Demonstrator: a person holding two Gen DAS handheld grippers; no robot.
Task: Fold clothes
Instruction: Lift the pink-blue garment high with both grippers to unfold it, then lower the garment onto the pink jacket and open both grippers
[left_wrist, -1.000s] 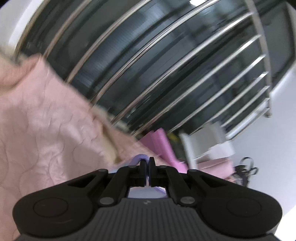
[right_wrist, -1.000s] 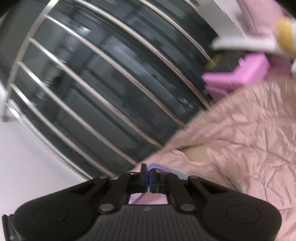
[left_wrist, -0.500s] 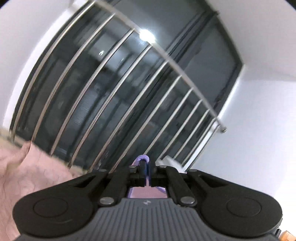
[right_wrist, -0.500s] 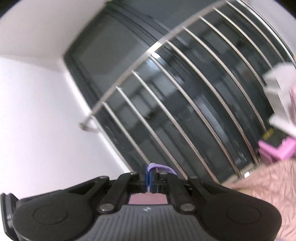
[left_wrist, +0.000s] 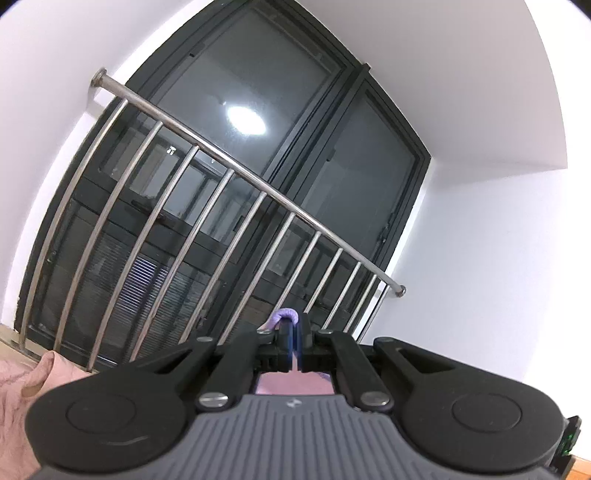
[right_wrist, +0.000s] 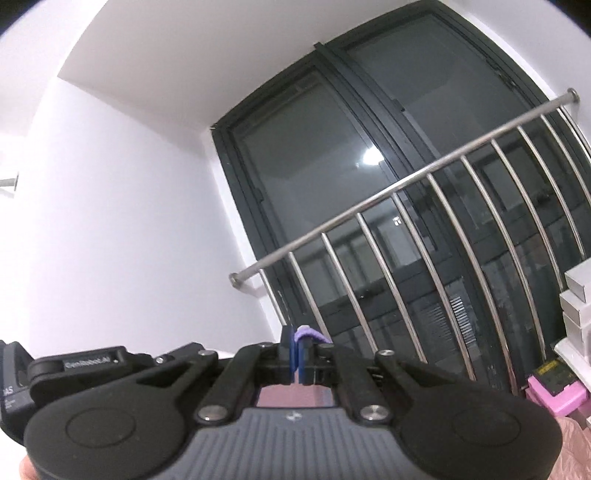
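Fabric of the pink garment with lilac trim (left_wrist: 283, 316) hangs below both grippers. The left gripper (left_wrist: 294, 345) and the right gripper (right_wrist: 297, 356) are each fully closed on 1 edge, both pointing about level toward the steel railing (left_wrist: 255, 184).

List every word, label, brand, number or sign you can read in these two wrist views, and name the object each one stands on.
"GenRobot.AI": on a small label on the black block at the left of the right wrist view, only just legible.
"AS": end of a cut-off white print at that view's left edge; the lines under it are too small.
Yellow print on the dark box: too blurred to read.
Left wrist view: no readable text.
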